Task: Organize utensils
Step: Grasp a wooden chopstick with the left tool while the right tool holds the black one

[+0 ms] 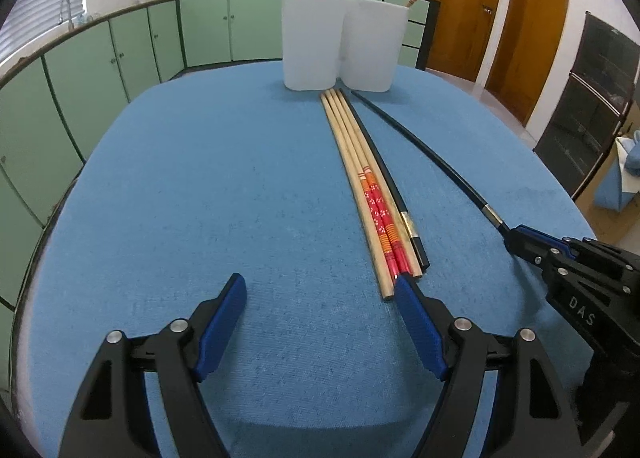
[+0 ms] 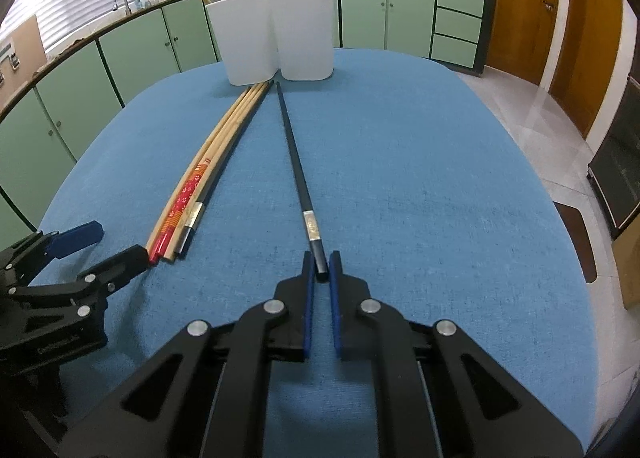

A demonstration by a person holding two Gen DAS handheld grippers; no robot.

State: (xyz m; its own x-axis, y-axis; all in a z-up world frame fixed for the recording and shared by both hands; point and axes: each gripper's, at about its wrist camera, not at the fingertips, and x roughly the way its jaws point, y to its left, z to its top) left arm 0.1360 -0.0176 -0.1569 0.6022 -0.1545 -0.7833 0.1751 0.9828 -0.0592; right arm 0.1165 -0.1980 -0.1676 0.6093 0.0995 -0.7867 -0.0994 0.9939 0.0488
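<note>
A white two-compartment holder (image 1: 340,42) (image 2: 276,38) stands at the far side of the blue table, with one red-topped chopstick leaning out of each compartment. In front of it lies a bundle of wooden, red-patterned and black chopsticks (image 1: 368,186) (image 2: 208,166). One black chopstick (image 1: 420,146) (image 2: 296,162) lies apart to their right. My right gripper (image 2: 322,266) (image 1: 510,236) is shut on its near end. My left gripper (image 1: 320,290) (image 2: 120,242) is open, with nothing between its fingers. Its right fingertip (image 1: 404,286) sits at the near ends of the bundle.
The blue cloth-covered table (image 1: 200,198) (image 2: 440,178) has rounded edges. Green kitchen cabinets (image 1: 120,66) run behind it on the left and far side, wooden doors (image 1: 536,26) and a dark oven unit (image 1: 592,106) on the right.
</note>
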